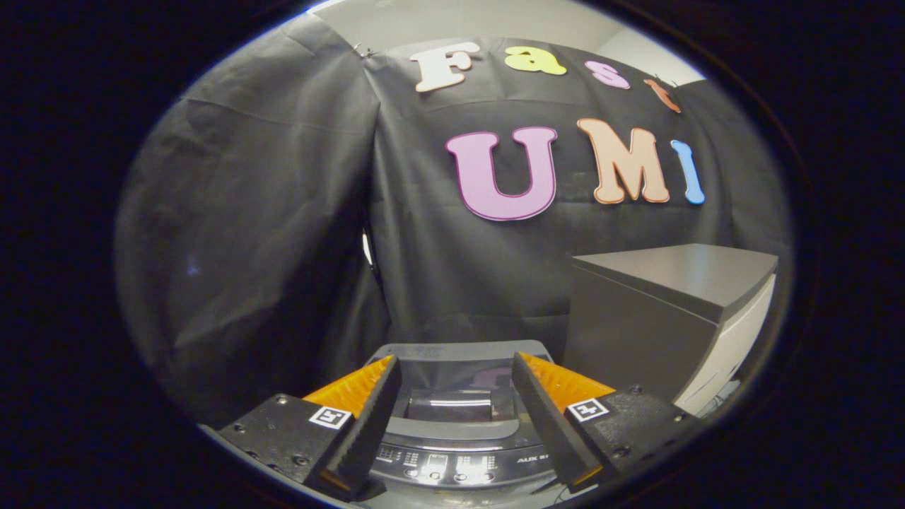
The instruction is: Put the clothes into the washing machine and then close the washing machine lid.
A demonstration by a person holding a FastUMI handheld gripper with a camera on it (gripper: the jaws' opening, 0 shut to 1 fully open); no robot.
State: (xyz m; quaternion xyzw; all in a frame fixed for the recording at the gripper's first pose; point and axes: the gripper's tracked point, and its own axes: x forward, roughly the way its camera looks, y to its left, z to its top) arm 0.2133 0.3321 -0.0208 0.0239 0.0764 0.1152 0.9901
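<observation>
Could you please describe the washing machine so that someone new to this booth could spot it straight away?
Start at the grey cabinet standing against the black cloth wall. Just beside it, lower down, sits the washing machine, seen from above between the open gripper's orange fingers. Unlike the plain cabinet, it has a dark glass lid and a row of buttons along its near edge.

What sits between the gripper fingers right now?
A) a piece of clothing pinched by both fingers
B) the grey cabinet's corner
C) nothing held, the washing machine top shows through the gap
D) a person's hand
C: the gripper is open with a wide gap between its fingers, and through it shows the washing machine with its lid and control panel; the grey cabinet stands off to the side beyond the fingers.
</observation>
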